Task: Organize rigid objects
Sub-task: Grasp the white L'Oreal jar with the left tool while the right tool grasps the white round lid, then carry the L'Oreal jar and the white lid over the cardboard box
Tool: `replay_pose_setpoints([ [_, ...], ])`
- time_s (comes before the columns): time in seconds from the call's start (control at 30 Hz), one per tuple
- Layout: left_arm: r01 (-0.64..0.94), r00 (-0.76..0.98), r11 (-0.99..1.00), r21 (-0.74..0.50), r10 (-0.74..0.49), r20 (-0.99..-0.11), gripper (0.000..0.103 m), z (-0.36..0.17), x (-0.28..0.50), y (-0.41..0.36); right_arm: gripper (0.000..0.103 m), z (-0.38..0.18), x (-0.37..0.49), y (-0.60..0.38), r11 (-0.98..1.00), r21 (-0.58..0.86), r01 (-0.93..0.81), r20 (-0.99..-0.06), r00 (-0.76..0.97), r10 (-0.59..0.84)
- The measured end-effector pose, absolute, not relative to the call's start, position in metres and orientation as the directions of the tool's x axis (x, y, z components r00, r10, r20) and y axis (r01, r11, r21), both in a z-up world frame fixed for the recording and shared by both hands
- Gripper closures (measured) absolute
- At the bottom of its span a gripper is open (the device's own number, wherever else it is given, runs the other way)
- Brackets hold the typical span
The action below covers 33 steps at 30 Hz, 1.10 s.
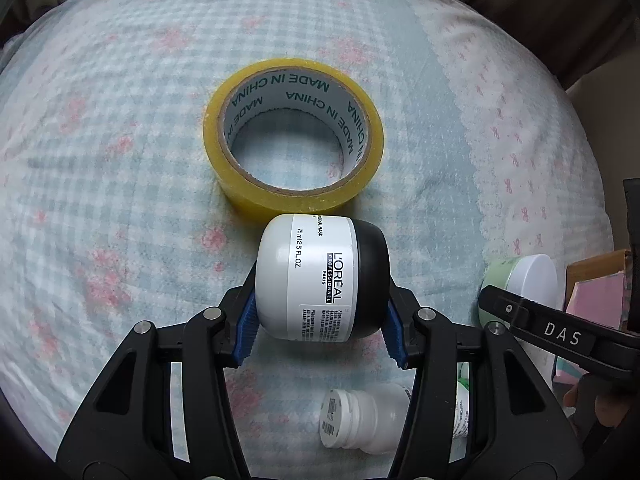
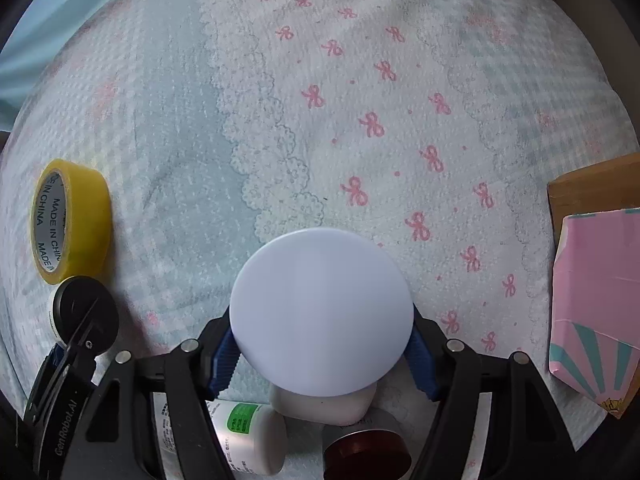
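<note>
My left gripper is shut on a white L'Oréal jar with a black lid, held sideways just in front of a yellow tape roll lying flat on the bedspread. The jar's black lid and the tape roll also show at the left of the right wrist view. My right gripper is shut on a jar with a white round lid; in the left wrist view this jar has a pale green body.
A white bottle lies under the left gripper. In the right wrist view a white bottle with a green label and a dark red-lidded container lie below the gripper. A pink box and cardboard sit at the right.
</note>
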<state>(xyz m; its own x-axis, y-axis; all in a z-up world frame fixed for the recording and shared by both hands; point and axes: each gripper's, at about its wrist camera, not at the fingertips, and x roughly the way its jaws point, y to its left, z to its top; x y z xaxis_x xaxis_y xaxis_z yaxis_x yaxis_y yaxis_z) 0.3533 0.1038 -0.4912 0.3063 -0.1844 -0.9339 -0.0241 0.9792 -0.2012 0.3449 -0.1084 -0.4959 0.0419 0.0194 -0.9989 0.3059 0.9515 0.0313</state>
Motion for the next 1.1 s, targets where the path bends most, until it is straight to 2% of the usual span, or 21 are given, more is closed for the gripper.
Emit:
replay_pose_setpoints([
  [0.4,-0.006,0.367,0.971,-0.239,-0.221,-0.904,0.056,-0.436,0.335,0.119,0.037,-0.445,0.338,-0.098,0.964,0.058,0.258,-0.994,0.102,0.033],
  [0.83,0.097,0.44,0.969,-0.228,-0.247,-0.864,0.055,-0.31,0.275,0.115,0.037,-0.308,0.29,-0.097,0.968,0.172,0.18,-0.96,0.251,0.124],
  [1.1,0.174,0.462,0.96,-0.222,-0.278,-0.842,0.055,-0.248,0.228,0.077,0.037,-0.244,0.239,-0.134,0.969,0.205,0.136,-0.94,0.302,0.157],
])
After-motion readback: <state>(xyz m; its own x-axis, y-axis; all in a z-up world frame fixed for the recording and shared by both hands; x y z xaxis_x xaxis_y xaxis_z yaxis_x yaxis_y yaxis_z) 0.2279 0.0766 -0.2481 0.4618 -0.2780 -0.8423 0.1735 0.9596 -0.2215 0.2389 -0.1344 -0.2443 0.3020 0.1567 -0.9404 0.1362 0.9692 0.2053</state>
